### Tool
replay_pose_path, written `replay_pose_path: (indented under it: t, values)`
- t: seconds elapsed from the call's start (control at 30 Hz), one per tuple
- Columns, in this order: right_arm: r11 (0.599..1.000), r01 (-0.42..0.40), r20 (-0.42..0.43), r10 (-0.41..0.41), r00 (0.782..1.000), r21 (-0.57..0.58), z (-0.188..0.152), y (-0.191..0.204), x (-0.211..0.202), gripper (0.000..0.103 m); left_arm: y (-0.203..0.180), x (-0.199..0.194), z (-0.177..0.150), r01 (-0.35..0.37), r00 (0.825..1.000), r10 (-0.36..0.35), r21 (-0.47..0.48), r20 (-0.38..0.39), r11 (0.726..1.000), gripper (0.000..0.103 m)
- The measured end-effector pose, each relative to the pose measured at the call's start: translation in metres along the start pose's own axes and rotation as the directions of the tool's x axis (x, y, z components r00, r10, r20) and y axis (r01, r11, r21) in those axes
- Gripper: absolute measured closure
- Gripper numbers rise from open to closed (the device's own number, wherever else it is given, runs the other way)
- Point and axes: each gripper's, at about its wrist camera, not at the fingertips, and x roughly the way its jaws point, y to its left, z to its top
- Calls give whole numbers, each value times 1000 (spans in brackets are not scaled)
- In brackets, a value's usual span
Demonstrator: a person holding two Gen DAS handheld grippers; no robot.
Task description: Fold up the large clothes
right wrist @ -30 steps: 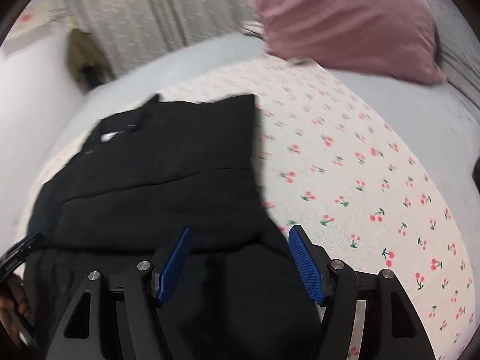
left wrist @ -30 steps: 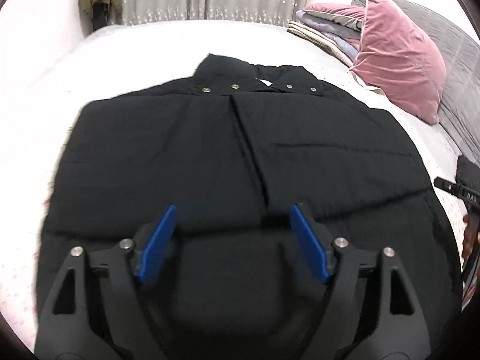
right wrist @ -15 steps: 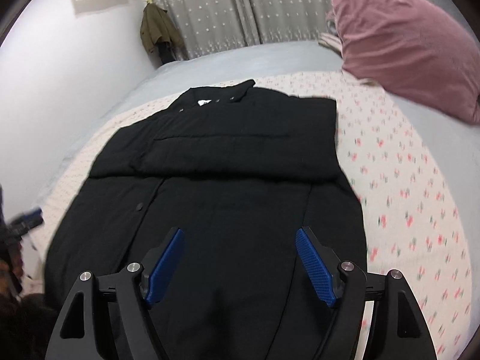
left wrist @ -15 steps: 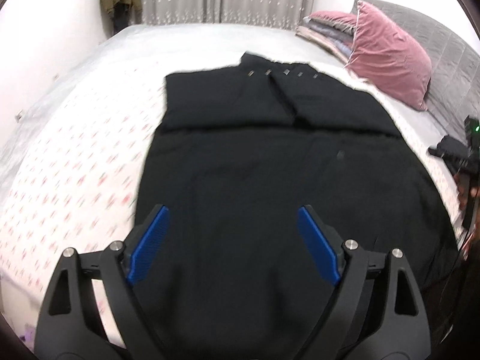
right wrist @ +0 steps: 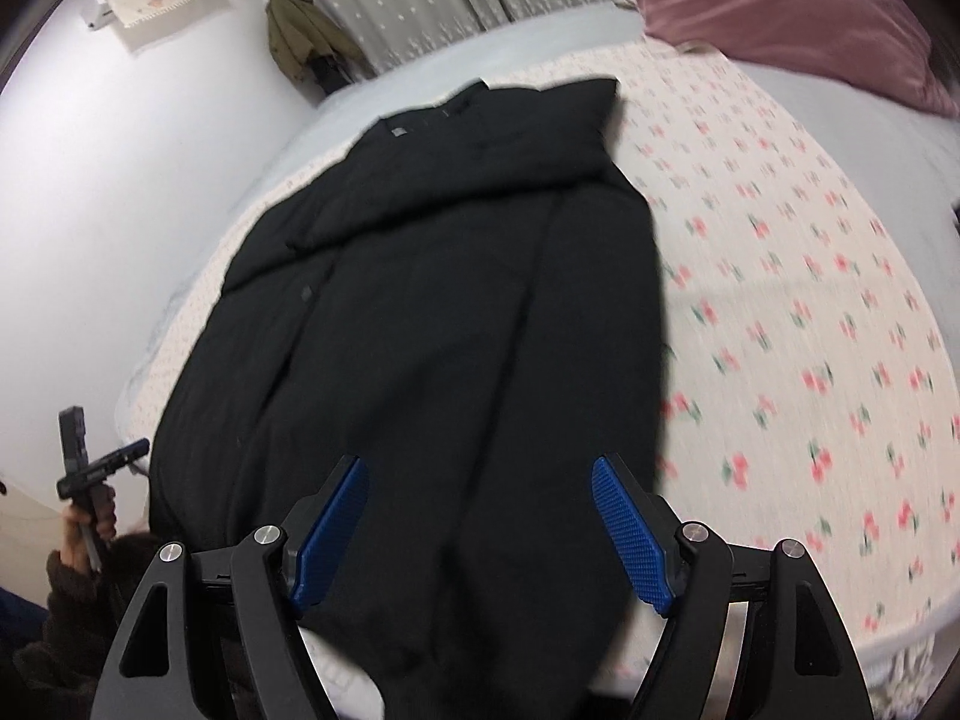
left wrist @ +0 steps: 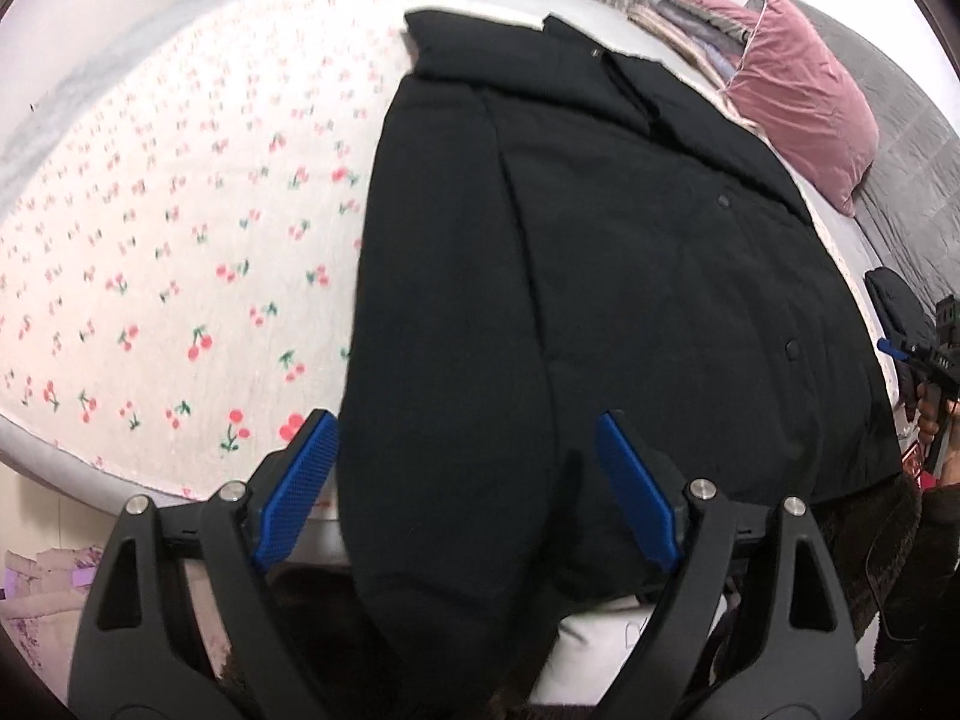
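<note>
A: Across the cherry-print bed point(left wrist: 180, 228), where does the black coat point(left wrist: 600, 276) lie?

B: Flat, long axis running away from both tools, collar far, hem overhanging the near edge.

A: Tool state?

B: Left gripper point(left wrist: 468, 492) and right gripper point(right wrist: 480, 534) stand wide, holding nothing. Each hovers over its own hem corner, equally near.
</note>
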Motion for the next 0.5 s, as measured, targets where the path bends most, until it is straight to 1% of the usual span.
replay_pose_path:
  t: [0.07, 0.13, 0.2, 0.27, 0.3, 0.37, 0.4, 0.47, 0.5]
  values:
    - [1000, 19, -19, -18, 1000, 22, -9, -11, -1, 25, 8, 5, -1, 2, 1000, -3, -20, -30, 1000, 16]
    - [998, 27, -37, -25, 999, 55, -18, -23, -3, 25, 19, 10, -3, 26, 998, -29, -57, -59, 998, 16]
    - [996, 11, -48, -7, 999, 85, -26, -32, -1, 25, 26, 13, -4, 70, 995, -75, -86, -63, 994, 16]
    - [995, 3, -90, 7, 996, 103, -34, -37, 8, 25, 29, 13, -5, 112, 991, -118, -97, -58, 989, 16]
    - [995, 9, -111, 2, 994, 96, -38, -36, 15, 24, 30, 14, -6, 146, 987, -152, -102, -55, 984, 16]
    - [998, 20, -117, -13, 993, 60, -36, -31, 18, 24, 33, 15, -6, 176, 982, -183, -111, -54, 978, 16]
    - [998, 0, -123, 7, 992, 61, -37, -29, 18, 25, 35, 14, -6, 193, 978, -200, -110, -56, 975, 16]
    - [994, -75, -168, 89, 982, 84, -37, -24, 22, 26, 35, 12, -9, 227, 970, -234, -102, -66, 969, 16]
    - [995, -75, -184, 87, 979, 72, -38, -20, 23, 26, 33, 12, -11, 251, 963, -258, -91, -79, 964, 16]
